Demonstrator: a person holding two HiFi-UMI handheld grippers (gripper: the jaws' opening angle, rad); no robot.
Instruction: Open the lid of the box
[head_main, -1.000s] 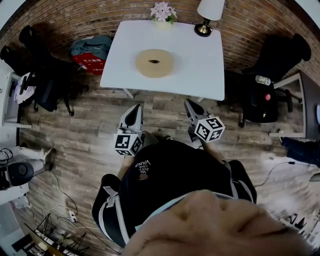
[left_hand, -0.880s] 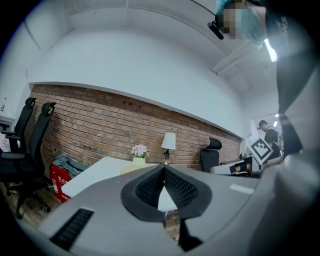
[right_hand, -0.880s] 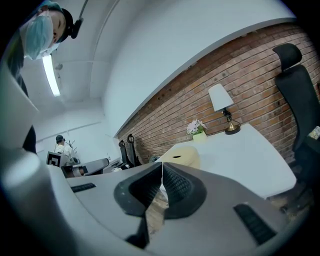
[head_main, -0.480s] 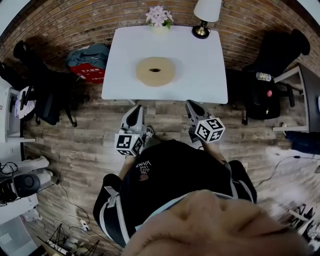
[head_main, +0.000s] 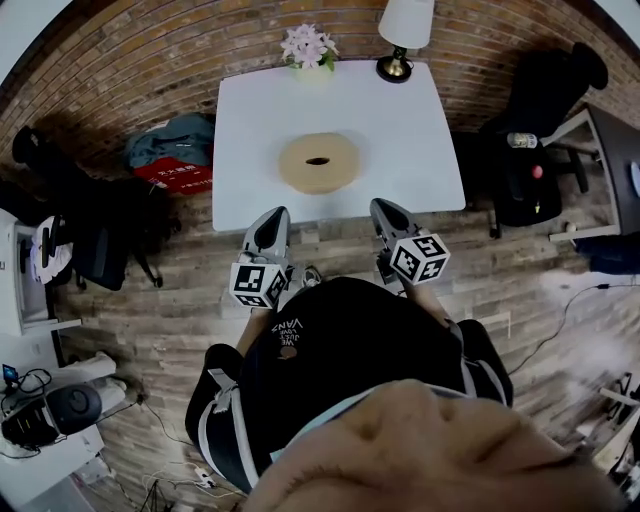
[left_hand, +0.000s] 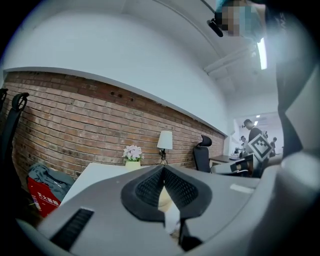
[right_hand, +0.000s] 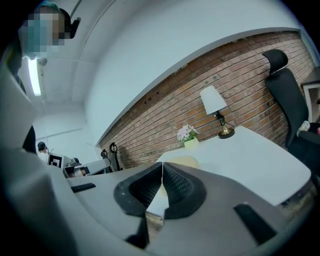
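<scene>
- Closer than a second ago, I've walked up; the white table (head_main: 420, 150) edge now meets my tongs.
- Left gripper (head_main: 274, 214) and right gripper (head_main: 381, 206) are both closed, empty.
- Round box (head_main: 318, 162) sits mid-table, lid on.

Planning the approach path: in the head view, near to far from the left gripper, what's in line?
left gripper → table → box → flowers
</scene>
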